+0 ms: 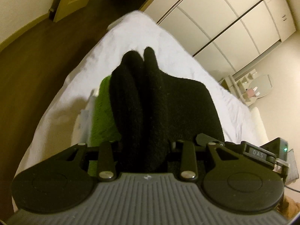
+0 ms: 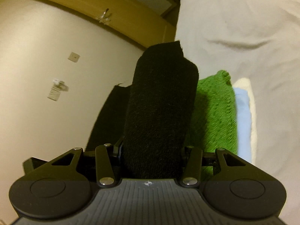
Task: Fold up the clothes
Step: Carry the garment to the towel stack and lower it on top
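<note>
The left gripper [image 1: 145, 146] has its fingers partly closed on a thick bunch of the black garment [image 1: 161, 101], which fills the gap between them and hides the pads. The right gripper [image 2: 152, 150] grips another folded roll of the same black garment [image 2: 161, 101], its fingers set somewhat wider and likewise buried in cloth. The dark knit hangs between the two hands above the white bed [image 1: 90, 69].

Under and beside it lies a stack: a green knit [image 2: 213, 112] on top, a pale blue piece [image 2: 242, 120] below, a cream layer [image 2: 251, 112] at the outer edge. The green knit [image 1: 103, 116] shows just left of the black cloth in the left wrist view.

The bed's near edge drops to brown floor [image 1: 37, 71] on the left; wardrobe doors [image 1: 225, 18] stand beyond its far side. The sheet past the stack lies bare and rumpled.
</note>
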A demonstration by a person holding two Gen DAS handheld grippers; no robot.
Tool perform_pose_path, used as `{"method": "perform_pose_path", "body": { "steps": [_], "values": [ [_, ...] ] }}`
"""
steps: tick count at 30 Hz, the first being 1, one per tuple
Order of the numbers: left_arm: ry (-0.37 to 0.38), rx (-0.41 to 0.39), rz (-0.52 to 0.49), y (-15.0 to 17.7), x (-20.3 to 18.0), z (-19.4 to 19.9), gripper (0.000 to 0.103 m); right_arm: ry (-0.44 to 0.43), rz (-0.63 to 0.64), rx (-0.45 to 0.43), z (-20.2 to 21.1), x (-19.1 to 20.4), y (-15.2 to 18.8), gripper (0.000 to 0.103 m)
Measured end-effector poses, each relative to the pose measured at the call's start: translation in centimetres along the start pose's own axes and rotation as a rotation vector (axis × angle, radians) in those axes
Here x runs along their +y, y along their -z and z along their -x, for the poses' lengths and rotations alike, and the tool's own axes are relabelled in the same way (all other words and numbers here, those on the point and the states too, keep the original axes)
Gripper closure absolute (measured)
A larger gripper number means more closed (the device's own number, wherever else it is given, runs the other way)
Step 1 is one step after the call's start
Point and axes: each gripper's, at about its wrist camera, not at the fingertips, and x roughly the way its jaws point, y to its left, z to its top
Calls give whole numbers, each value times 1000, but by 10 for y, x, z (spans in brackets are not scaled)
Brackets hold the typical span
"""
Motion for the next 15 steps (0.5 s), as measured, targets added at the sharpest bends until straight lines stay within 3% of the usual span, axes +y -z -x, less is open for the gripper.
{"method": "perform_pose_path", "body": {
  "steps": [4, 7, 9, 12, 15],
  "values": [
    [8, 27, 51, 5, 25, -11, 60, 137, -2, 39, -20, -6, 10, 48],
    [-20, 24, 49, 3, 25, -4, 56, 163, 9, 33, -21, -5, 13, 35],
    [-59, 19, 44, -2, 19, 5, 57, 197, 48, 41, -17, 2, 13, 34],
    [-162, -45, -9, -6, 3, 30, 64, 245, 93, 26, -2, 11, 12, 34],
    [-257, -111, -113, -10, -25, 52, 79, 342, 232, -44, 22, 31, 14, 34]
  ]
}}
